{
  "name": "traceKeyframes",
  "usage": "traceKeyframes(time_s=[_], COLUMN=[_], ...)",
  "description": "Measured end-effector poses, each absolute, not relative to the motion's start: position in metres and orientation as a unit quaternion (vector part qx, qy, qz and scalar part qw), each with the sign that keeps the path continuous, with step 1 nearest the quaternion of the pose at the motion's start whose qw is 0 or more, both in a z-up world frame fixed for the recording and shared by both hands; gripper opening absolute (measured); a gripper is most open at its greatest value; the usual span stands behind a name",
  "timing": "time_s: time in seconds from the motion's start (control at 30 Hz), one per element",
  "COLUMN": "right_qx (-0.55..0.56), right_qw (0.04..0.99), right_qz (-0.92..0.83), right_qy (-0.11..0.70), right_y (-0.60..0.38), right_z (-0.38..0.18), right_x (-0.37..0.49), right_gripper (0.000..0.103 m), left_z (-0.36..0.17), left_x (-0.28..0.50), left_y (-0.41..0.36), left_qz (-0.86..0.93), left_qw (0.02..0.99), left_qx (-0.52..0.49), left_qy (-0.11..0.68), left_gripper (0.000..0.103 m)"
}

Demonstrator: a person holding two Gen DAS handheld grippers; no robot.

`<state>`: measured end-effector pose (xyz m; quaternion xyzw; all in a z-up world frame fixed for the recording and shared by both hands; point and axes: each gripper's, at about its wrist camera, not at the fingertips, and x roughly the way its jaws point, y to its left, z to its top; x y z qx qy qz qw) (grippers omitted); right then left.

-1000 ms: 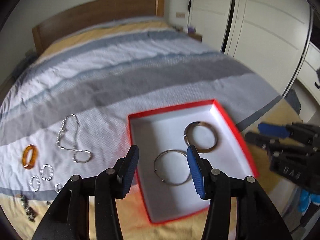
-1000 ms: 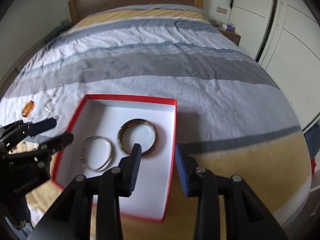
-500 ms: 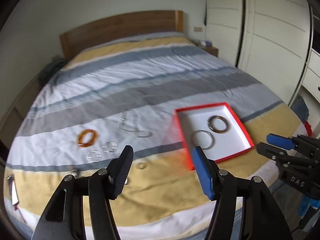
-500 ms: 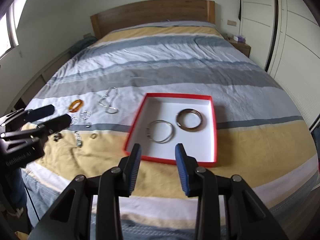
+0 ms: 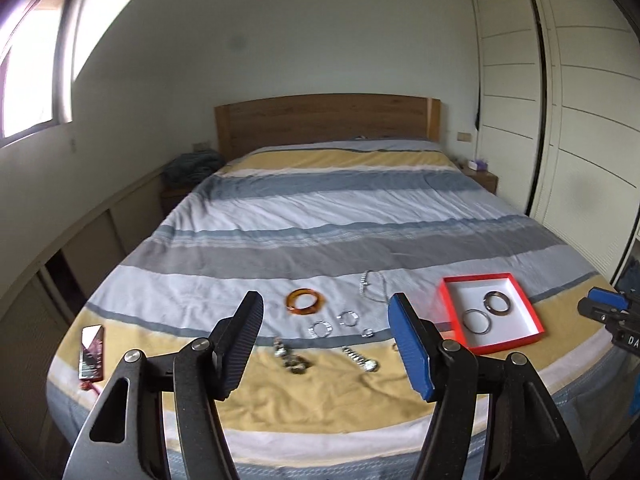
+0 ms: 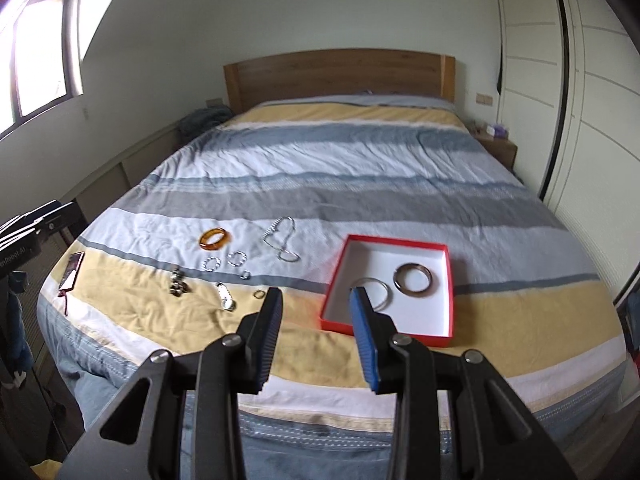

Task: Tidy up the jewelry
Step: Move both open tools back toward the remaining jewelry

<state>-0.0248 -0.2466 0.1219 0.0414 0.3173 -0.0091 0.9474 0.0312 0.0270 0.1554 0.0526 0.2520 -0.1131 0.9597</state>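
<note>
A red box (image 5: 454, 316) (image 6: 335, 276) with a white inside lies on the bed's near right. It holds a thin silver bangle (image 5: 476, 321) (image 6: 374, 285) and a dark bangle (image 5: 497, 303) (image 6: 413, 279). Left of it on the cover lie an amber bangle (image 5: 305, 301) (image 6: 215, 238), a silver chain (image 5: 372, 286) (image 6: 282, 240), small rings (image 5: 320, 329) (image 6: 212, 264), a watch (image 5: 362, 360) (image 6: 226, 296) and a dark bead cluster (image 5: 290, 358) (image 6: 178, 282). My left gripper (image 5: 325, 304) hangs well back from the bed, its jaws opening with nothing between them. My right gripper (image 6: 317, 294) is open, empty, short of the box.
A phone (image 5: 91, 352) (image 6: 71, 270) lies at the bed's near left corner. White wardrobe doors (image 5: 580, 120) run along the right and a low ledge (image 5: 100, 216) along the left. A wooden headboard (image 5: 326, 120) closes the far end.
Both grippers have drawn back and up from over the red box, so the whole bed now shows. The left jaws have spread wider. The jewelry has not moved.
</note>
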Motion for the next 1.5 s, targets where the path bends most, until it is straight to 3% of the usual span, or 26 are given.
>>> traceKeyframes(time_s=[0.13, 0.4, 0.97, 1.5], right_qx=[0.033, 0.038, 0.041, 0.061], right_qw=[0.949, 0.946, 0.902, 0.864], right_qz=[-0.001, 0.020, 0.096, 0.142], right_qy=[0.313, 0.320, 0.419, 0.478], right_y=[-0.234, -0.213, -0.171, -0.151], right_z=[0.127, 0.112, -0.003, -0.072], right_x=[-0.028, -0.011, 0.084, 0.161], right_gripper=[0.034, 0.034, 0.034, 0.034], left_z=[0.153, 0.116, -0.010, -0.072], left_x=[0.026, 0.043, 0.124, 0.193], left_y=[0.052, 0.075, 0.087, 0.071], left_qz=[-0.084, -0.071, -0.038, -0.051], left_qw=[0.962, 0.952, 0.914, 0.887], left_qx=[0.041, 0.025, 0.004, 0.000], left_qy=[0.257, 0.297, 0.404, 0.459], left_gripper=[0.077, 0.077, 0.077, 0.077])
